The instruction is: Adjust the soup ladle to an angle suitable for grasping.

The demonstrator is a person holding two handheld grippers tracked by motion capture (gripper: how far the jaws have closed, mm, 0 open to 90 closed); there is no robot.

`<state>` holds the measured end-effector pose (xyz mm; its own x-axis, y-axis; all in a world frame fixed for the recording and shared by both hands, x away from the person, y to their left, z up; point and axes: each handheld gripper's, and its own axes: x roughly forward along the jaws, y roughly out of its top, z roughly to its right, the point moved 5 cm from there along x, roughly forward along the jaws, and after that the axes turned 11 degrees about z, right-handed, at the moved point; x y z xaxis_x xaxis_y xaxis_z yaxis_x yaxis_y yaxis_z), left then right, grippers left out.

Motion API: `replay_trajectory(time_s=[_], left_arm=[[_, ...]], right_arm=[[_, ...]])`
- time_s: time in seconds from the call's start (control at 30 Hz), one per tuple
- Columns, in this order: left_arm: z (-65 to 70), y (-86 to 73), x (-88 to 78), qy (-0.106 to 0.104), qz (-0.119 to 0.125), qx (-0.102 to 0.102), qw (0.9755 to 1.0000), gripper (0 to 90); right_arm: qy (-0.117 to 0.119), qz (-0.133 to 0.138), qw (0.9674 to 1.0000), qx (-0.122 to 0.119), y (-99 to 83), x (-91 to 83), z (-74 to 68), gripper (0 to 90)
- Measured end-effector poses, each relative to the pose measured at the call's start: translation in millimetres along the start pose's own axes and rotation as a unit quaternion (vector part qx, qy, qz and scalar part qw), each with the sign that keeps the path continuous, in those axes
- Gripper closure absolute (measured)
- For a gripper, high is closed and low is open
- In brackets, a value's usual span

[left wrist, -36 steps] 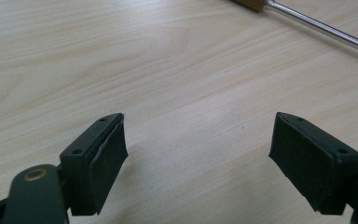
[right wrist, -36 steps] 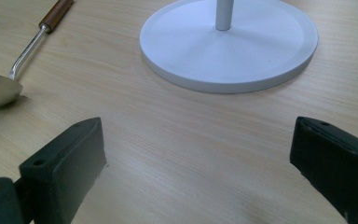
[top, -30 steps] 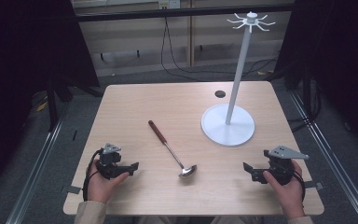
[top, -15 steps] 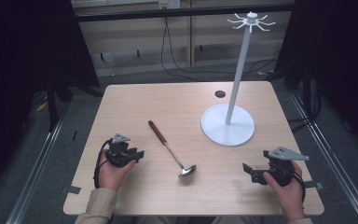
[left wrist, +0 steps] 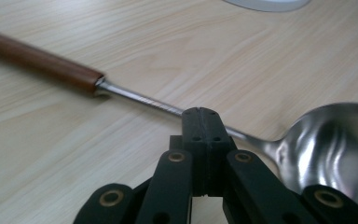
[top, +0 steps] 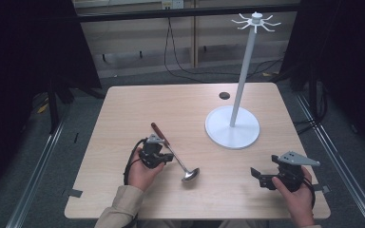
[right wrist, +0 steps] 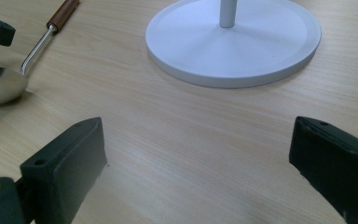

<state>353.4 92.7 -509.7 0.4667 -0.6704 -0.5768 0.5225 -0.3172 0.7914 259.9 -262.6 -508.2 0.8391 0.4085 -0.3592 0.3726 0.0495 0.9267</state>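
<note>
In the high view, one ladle point(top: 173, 150) is being seen lying on the table point(top: 123, 118), left of the one white stand point(top: 233, 126); the left gripper point(top: 167, 158) is being held against its shaft, the right gripper point(top: 259, 176) near the stand's base. In the left gripper view, the jaws, just closed, are being pressed together in front of the shaft; whether it is pinched cannot be told. In the right gripper view, two jaws are being held wide apart on nothing.

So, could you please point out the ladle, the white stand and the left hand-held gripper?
ladle point(top: 158, 130): high view, on its brown handle.
white stand point(top: 232, 129): high view, on its round base.
left hand-held gripper point(left wrist: 200, 122): left gripper view, at its closed jaw tips.
</note>
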Motion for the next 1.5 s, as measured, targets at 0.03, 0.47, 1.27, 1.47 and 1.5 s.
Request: replay_trajectory(time_s=[0.03, 0.47, 1.27, 1.47, 1.5], left_arm=[[3.2, 3.6, 4.3, 0.004, 0.002, -0.004, 1.0000, 90.0], [-39.9, 12.8, 13.6, 0.076, -0.009, -0.016, 0.9970, 90.0], [21.1, -1.4, 33.0, -0.027, -0.069, 0.038, 0.9965, 90.0], [18.0, -7.9, 22.1, -0.025, -0.074, 0.036, 0.9963, 90.0], [17.1, -9.3, 19.9, -0.028, -0.080, 0.037, 0.9957, 90.0]], right_arm=[[0.000, 0.000, 1.0000, 0.000, 0.0, 0.1, -0.1, 3.0], [0.007, 0.001, 1.0000, 0.003, -0.1, 2.6, -1.2, 3.1], [0.014, -0.006, 0.9999, 0.005, -3.1, 6.2, -3.5, 3.1], [0.015, -0.009, 0.9998, 0.005, -3.9, 7.6, -5.5, 3.1], [0.014, -0.009, 0.9998, 0.005, -4.0, 7.8, -5.6, 3.1]])
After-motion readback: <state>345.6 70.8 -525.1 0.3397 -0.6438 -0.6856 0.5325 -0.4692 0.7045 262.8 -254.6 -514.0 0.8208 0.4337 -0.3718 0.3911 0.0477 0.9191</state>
